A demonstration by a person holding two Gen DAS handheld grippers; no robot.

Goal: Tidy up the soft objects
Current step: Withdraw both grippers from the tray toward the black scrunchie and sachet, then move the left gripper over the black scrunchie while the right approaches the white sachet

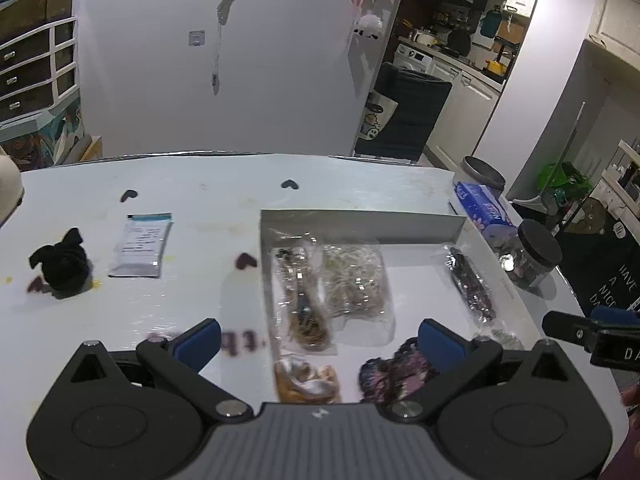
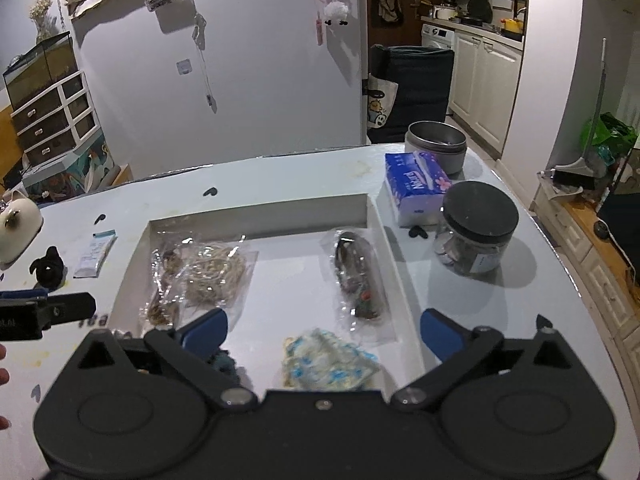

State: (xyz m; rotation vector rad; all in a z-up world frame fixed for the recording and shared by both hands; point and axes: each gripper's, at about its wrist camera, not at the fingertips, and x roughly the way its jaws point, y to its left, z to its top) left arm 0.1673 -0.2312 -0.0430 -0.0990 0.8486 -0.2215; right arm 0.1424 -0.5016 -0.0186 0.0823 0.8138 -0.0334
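A shallow white tray (image 1: 360, 222) (image 2: 260, 210) on the white table holds several soft items: clear bags of hair ties (image 1: 356, 276) (image 2: 216, 272), a dark bagged item (image 1: 472, 284) (image 2: 358, 280), a brown-and-white scrunchie (image 1: 306, 376), a dark floral scrunchie (image 1: 394, 370) and a pale blue-patterned scrunchie (image 2: 330, 364). A black scrunchie (image 1: 60, 260) (image 2: 48, 268) lies on the table left of the tray. My left gripper (image 1: 320, 340) is open and empty over the tray's near edge. My right gripper (image 2: 324, 330) is open and empty above the blue-patterned scrunchie.
A white sachet (image 1: 140, 246) (image 2: 96, 252) lies beside the black scrunchie. A blue tissue pack (image 2: 416, 188), a black-lidded jar (image 2: 476, 228) and a grey tin (image 2: 436, 146) stand right of the tray. A white piggy figure (image 2: 16, 224) sits at the far left.
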